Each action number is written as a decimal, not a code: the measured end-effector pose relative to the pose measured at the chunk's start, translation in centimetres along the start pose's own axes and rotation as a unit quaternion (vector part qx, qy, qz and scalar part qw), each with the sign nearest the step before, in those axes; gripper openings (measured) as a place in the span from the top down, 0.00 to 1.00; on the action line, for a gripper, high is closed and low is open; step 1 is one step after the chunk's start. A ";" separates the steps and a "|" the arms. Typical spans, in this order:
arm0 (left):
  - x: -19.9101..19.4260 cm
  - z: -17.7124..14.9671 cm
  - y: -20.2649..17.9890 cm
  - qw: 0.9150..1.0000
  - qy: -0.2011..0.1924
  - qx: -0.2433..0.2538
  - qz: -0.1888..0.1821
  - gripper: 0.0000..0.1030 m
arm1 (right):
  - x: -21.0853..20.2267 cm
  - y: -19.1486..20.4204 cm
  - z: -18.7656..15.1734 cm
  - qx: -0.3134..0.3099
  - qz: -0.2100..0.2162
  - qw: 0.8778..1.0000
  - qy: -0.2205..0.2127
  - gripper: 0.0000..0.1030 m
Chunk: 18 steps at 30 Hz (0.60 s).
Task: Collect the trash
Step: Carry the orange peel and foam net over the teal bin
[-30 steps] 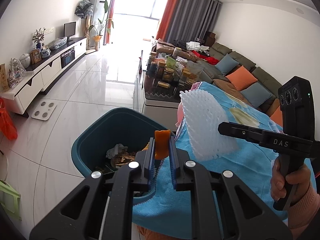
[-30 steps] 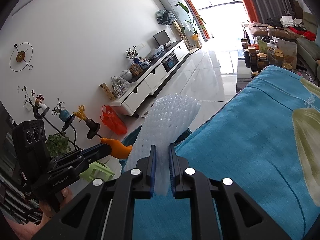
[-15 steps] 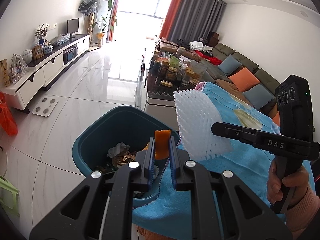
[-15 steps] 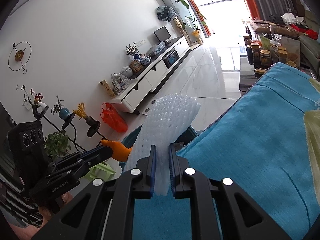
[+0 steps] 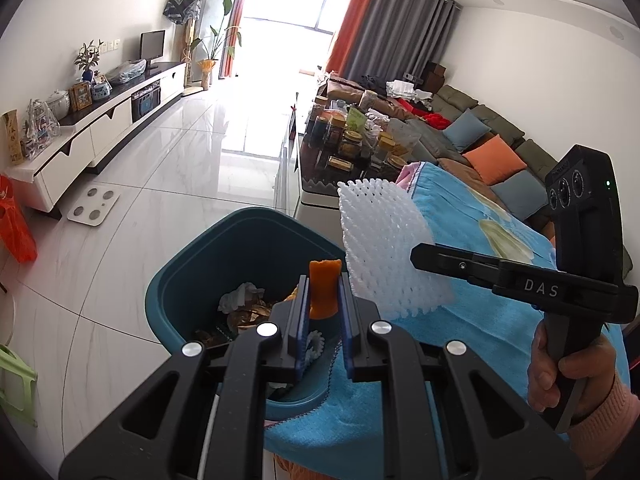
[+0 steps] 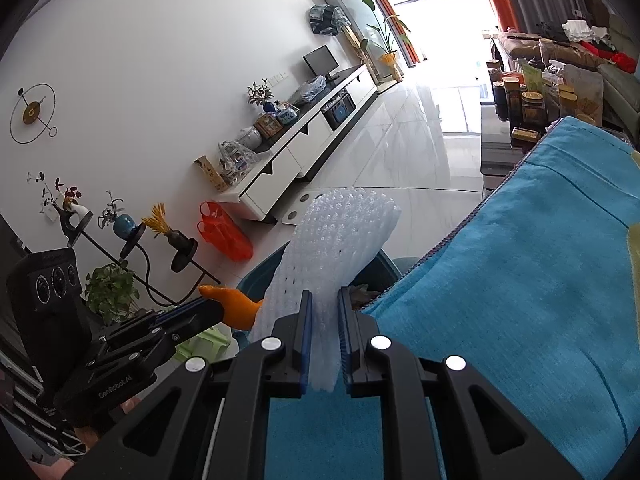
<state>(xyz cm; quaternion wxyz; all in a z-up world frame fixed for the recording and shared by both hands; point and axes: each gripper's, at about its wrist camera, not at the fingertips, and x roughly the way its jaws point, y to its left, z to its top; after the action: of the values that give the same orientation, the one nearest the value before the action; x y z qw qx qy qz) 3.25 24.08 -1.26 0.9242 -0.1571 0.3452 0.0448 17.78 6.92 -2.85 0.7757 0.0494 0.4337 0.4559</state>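
Observation:
My left gripper (image 5: 323, 312) is shut on an orange peel (image 5: 324, 288) and holds it over the teal bin (image 5: 192, 280), which holds crumpled paper and scraps. My right gripper (image 6: 323, 324) is shut on a white foam net sleeve (image 6: 336, 248); in the left wrist view the gripper (image 5: 416, 254) holds that sleeve (image 5: 384, 248) above the bin's right rim, at the edge of the blue towel (image 5: 488, 320). The peel (image 6: 236, 306) and the left gripper (image 6: 218, 308) also show in the right wrist view, left of the sleeve.
The blue towel (image 6: 520, 280) covers the table beside the bin. A glass coffee table with several jars (image 5: 352, 144) stands behind. A white TV cabinet (image 5: 100, 128), a floor scale (image 5: 93, 209) and an orange bag (image 5: 14, 228) are to the left. A sofa (image 5: 480, 140) is to the right.
Both grippers have moved left, away from the towel and over the bin, each still gripping its item. The sleeve now hangs near the bin's right rim.

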 end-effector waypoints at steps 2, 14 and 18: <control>0.2 0.0 0.1 1.000 0.002 -0.002 0.001 0.86 | 0.3 0.1 0.2 -0.001 -0.001 1.000 0.002 0.88; 1.7 0.2 0.8 1.000 0.015 -0.016 0.015 0.86 | 2.8 1.1 1.1 -0.012 -0.010 1.000 0.018 0.88; 2.3 0.0 1.2 0.999 0.021 -0.020 0.023 0.86 | 3.8 1.4 1.4 -0.014 -0.014 0.999 0.026 0.87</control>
<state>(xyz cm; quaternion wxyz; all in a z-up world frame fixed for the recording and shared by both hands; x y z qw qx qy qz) 4.77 25.16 -3.00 0.9122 -0.1686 0.3668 0.0695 18.63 10.96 -3.72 0.7712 0.0208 0.4476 0.4523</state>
